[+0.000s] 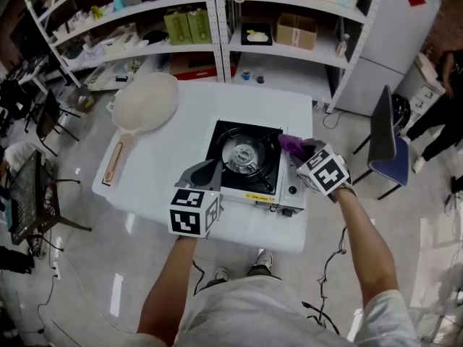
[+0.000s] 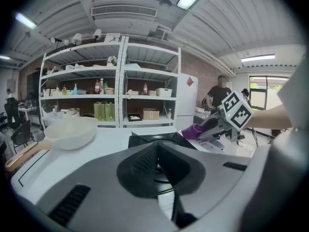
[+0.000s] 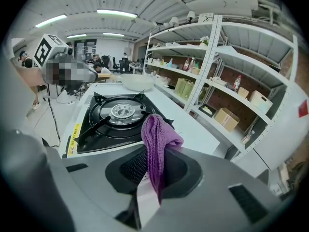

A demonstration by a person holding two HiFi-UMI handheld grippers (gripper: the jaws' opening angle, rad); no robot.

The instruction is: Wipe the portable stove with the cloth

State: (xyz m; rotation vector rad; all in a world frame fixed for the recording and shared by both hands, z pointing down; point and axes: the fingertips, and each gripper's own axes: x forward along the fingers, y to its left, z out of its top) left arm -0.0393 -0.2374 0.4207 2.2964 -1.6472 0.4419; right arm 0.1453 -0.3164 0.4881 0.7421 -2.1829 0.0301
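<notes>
Item one: my right gripper (image 1: 299,147), jaws clamped on the purple cloth (image 3: 155,138), held at the right side of the portable stove (image 1: 244,159). Item two: my left gripper (image 1: 204,172), jaws seemingly pressed together with nothing between, at the stove's near left corner. Stove stands on a white table (image 1: 181,125); a white long-handled pan (image 1: 145,101) lies to its left.

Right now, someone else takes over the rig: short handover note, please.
Left gripper: fingers shut, empty, at the front-left corner of the stove.
Right gripper: fingers shut on the purple cloth, at the stove's right edge beside the burner.
The stove sits on the white table; a white pan lies to its left.
Done: cloth gripped and at the stove. Can't tell how much is wiped.
Left: wipe the stove top.
</notes>
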